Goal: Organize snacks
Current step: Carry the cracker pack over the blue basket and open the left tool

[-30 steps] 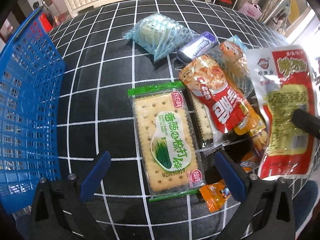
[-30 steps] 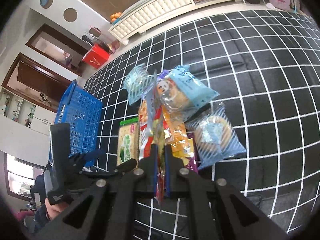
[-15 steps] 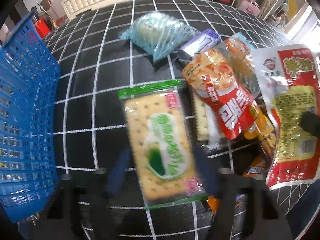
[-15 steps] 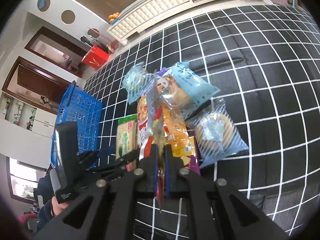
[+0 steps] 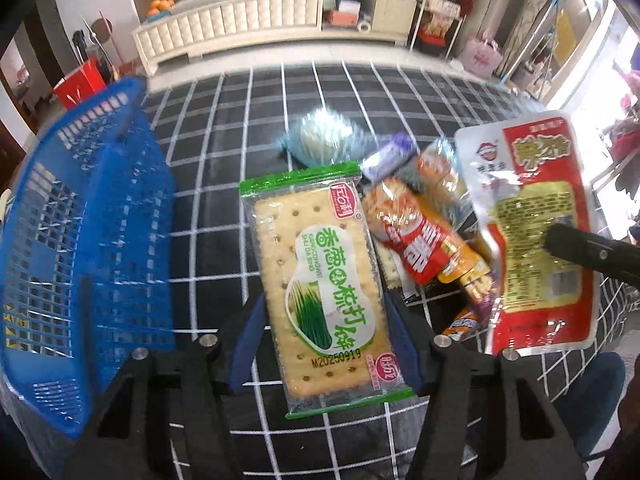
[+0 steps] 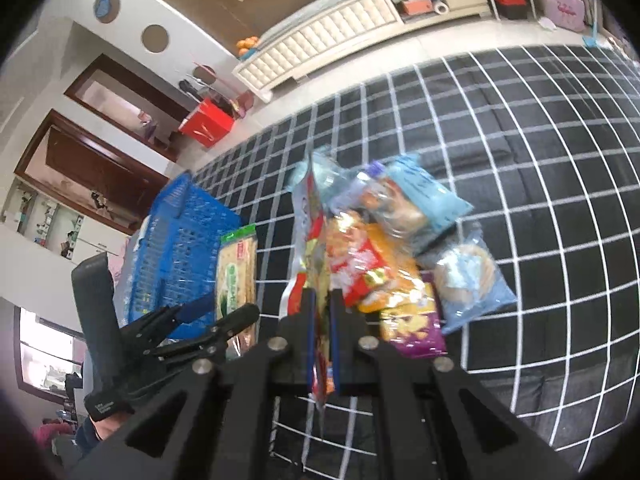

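The left gripper (image 5: pixel 322 344) is gripping a green-edged cracker pack (image 5: pixel 324 280), its blue fingers (image 5: pixel 246 338) closed against the pack's two long sides, and the pack appears to be lifted off the checked worktop (image 5: pixel 224 208). The right gripper (image 6: pixel 322 336) is pinching a red-and-white pouch (image 5: pixel 532 224) by its edge, its fingers pressed together on the film, so the pouch is hanging flat and upright above the pile. A blue basket (image 5: pixel 84 240) is standing to the left of the cracker pack, near it, and nothing is showing inside it through the mesh. The other snacks are lying heaped on the worktop: a red-and-orange bag (image 5: pixel 416 236), a purple bar (image 5: pixel 390 156) and a pale blue wrapped cake (image 5: pixel 320 140), with two more blue-wrapped cakes (image 6: pixel 468 276) visible in the right wrist view. Judging by this, the step in hand is carrying picked snacks to the basket, with most of the sorting not yet done. The next move is calling for the left gripper to swing over the basket's near rim and clear it before opening, keeping the pack level so it is dropping flat; the right pouch, limp and held only by an edge, could swing or slip on the way
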{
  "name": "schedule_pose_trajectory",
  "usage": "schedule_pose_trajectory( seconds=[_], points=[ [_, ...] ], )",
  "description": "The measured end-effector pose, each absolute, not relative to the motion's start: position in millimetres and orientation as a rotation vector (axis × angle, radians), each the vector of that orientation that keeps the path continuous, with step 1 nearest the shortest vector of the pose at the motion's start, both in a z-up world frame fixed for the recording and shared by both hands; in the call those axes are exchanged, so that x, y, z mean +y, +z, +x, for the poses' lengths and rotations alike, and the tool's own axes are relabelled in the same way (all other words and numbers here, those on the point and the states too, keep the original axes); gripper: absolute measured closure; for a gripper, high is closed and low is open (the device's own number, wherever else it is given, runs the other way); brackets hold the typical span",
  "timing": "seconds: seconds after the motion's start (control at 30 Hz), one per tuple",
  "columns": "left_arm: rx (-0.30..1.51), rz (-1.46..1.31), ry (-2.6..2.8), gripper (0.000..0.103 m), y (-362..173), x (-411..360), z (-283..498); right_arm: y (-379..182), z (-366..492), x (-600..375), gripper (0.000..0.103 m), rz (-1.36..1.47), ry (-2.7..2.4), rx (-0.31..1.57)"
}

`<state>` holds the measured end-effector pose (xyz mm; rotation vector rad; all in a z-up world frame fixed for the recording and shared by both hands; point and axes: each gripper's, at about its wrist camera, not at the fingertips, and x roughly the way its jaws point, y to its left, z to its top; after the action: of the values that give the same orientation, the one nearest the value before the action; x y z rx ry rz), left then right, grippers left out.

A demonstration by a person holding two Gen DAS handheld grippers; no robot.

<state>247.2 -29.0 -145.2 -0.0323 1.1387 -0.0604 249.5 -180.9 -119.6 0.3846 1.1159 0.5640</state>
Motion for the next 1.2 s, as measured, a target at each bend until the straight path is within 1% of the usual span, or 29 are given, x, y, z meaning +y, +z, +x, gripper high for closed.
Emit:
schedule_pose_trajectory(
  seconds=[0.13, 0.3, 0.6, 0.83, 1.0, 1.2],
  points=[
    [1.081, -0.031, -0.048, 0.047, -110.3, -19.6, 240.5, -98.2, 242.3, -158.6, 0.094, 0.352, 0.605, 1.084],
    [1.010, -0.070, -0.028, 0.047, -75.1, 12.9, 220.5, -79.7, 234.2, -131.3, 0.094, 0.320, 0.659, 1.054],
    [0.950, -0.060, 0.064, 0.047, -43.8, 71.2, 192.4, -58.9, 234.2, -57.5, 0.094, 0.273, 0.776, 1.023],
    [0.935, -0.067, 0.133, 0.047, -31.6, 131.1, 178.2, -57.8, 230.4, 0.2, 0.094, 0.248, 0.834, 1.026],
    [0.967, -0.036, 0.146, 0.047, -39.7, 144.9, 188.3, -64.8, 232.7, 30.0, 0.094, 0.246, 0.846, 1.054],
    [1.025, -0.016, 0.101, 0.047, -68.7, 163.1, 204.4, -70.4, 234.6, 43.7, 0.094, 0.232, 0.834, 1.079]
  ],
)
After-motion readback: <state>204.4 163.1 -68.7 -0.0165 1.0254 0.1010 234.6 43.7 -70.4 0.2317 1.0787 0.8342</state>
